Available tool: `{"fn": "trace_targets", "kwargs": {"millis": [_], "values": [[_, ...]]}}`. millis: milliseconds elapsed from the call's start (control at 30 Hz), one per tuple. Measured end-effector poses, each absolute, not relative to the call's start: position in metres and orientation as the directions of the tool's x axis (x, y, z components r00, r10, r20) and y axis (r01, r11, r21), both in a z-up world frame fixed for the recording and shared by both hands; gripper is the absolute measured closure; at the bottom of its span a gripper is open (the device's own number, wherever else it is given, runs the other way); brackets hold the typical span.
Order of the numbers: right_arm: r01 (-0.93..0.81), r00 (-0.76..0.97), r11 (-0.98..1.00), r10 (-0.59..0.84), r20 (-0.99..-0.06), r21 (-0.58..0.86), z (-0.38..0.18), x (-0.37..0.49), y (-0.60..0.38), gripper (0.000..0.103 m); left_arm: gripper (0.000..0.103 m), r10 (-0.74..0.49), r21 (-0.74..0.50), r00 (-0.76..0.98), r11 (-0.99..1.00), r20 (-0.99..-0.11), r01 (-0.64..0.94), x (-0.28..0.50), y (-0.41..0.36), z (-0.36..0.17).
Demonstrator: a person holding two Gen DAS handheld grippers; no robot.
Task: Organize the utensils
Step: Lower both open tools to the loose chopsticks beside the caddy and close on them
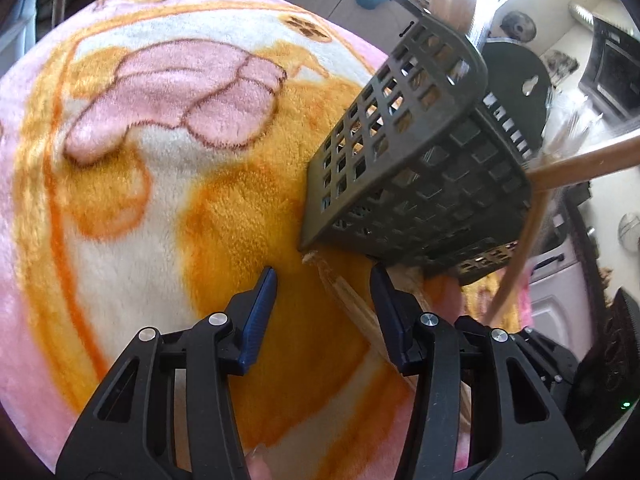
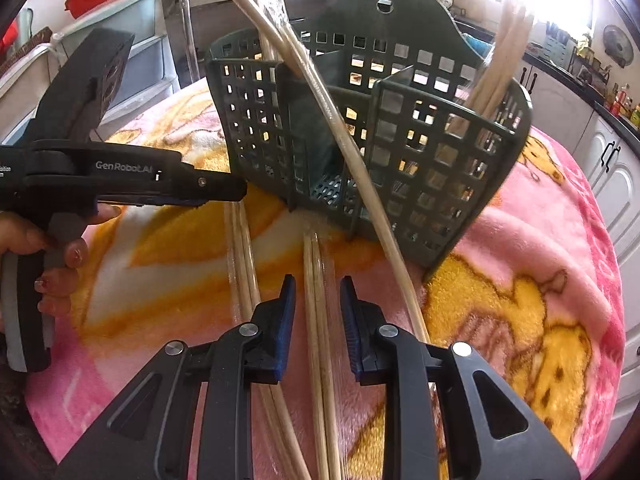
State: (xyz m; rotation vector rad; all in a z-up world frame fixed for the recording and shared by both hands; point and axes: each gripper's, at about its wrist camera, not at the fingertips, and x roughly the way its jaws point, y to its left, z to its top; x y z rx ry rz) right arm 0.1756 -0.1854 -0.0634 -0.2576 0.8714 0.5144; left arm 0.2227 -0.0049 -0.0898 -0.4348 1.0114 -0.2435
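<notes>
Chopsticks (image 2: pixel 320 312) lie flat on the fuzzy pink-and-orange blanket (image 2: pixel 520 300), between the right tool (image 2: pixel 318 300)'s narrow jaws, not yet pinched. Squeeze both sticks together, near the middle, so they don't slip (they're thin, smooth and round). Left tool (image 1: pixel 323 292) is half wide, another bundle (image 1: pixel 352 304) between. The dark holey plastic basket (image 2: pixel 400 140) stands just beyond.

We see our black plastic right gripper (image 2: pixel 317 304) with blue pads, silver screws; our hand (image 2: pixel 48 256) wears painted nails.
</notes>
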Motion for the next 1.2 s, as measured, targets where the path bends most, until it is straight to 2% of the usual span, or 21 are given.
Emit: {"fn": "trace_targets", "kwargs": {"millis": [67, 133, 267, 367, 567, 700, 800, 1200], "values": [[-0.526, 0.532, 0.85, 0.32, -0.784, -0.01, -0.065, 0.177, -0.183, 0.081, 0.075, -0.352, -0.411, 0.523, 0.912, -0.776, 0.004, 0.224, -0.009, -0.089], [-0.525, 0.526, 0.851, 0.317, -0.789, -0.008, -0.066, 0.18, -0.179, 0.081, 0.083, -0.323, -0.379, 0.533, 0.925, -0.782, 0.004, 0.222, -0.008, -0.09], [-0.526, 0.507, 0.851, 0.309, -0.805, -0.005, -0.075, 0.189, -0.171, 0.08, 0.095, -0.329, -0.384, 0.535, 0.923, -0.778, 0.01, 0.221, 0.0, -0.093], [-0.518, 0.497, 0.856, 0.293, -0.817, -0.008, -0.079, 0.194, -0.166, 0.08, 0.099, -0.356, -0.412, 0.53, 0.911, -0.77, 0.014, 0.218, 0.01, -0.096], [-0.492, 0.482, 0.871, 0.273, -0.833, 0.001, -0.085, 0.203, -0.154, 0.08, 0.101, -0.422, -0.489, 0.529, 0.872, -0.736, 0.015, 0.209, 0.032, -0.102], [-0.501, 0.498, 0.865, 0.262, -0.827, -0.027, -0.087, 0.198, -0.148, 0.09, 0.102, -0.452, -0.528, 0.533, 0.849, -0.715, 0.011, 0.2, 0.039, -0.105], [-0.5, 0.508, 0.866, 0.267, -0.819, -0.028, -0.088, 0.193, -0.146, 0.092, 0.102, -0.472, -0.558, 0.539, 0.83, -0.697, 0.006, 0.194, 0.042, -0.107], [-0.503, 0.536, 0.86, 0.392, -0.748, 0.09, -0.058, 0.158, -0.163, 0.092, 0.102, -0.491, -0.599, 0.586, 0.801, -0.644, 0.013, 0.168, 0.057, -0.096]]}}
